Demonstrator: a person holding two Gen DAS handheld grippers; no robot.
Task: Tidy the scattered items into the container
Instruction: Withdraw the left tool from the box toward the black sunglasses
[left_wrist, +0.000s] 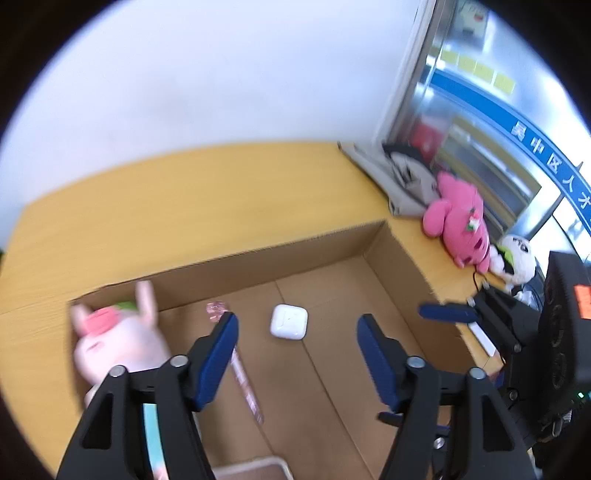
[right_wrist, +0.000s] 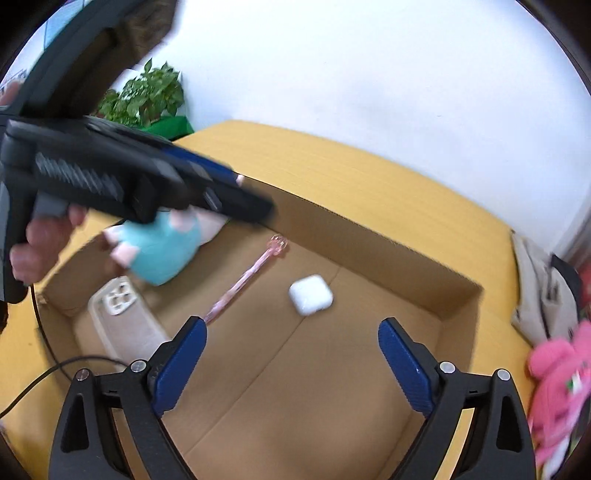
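An open cardboard box (left_wrist: 258, 251) (right_wrist: 369, 236) stands on the yellow table (left_wrist: 184, 184). Inside lie a white earbud case (left_wrist: 288, 320) (right_wrist: 311, 294), a thin pink wand (left_wrist: 240, 365) (right_wrist: 245, 280), a pale pink plush in a teal outfit (left_wrist: 118, 339) (right_wrist: 162, 254) at the left end, and a beige phone case (right_wrist: 122, 317). My left gripper (left_wrist: 297, 319) hangs open above the box with nothing between its blue pads. My right gripper (right_wrist: 291, 326) is also open and empty over the box floor. A hand holds the left gripper (right_wrist: 236, 199) at the upper left of the right wrist view.
A bright pink plush (left_wrist: 461, 225) (right_wrist: 561, 384), a white plush (left_wrist: 515, 258) and a canvas bag (left_wrist: 402, 177) (right_wrist: 546, 291) lie on the table right of the box. Black equipment (left_wrist: 565, 314) stands at the far right. A potted plant (right_wrist: 147, 96) sits behind; a cable (right_wrist: 37, 380) runs along the left.
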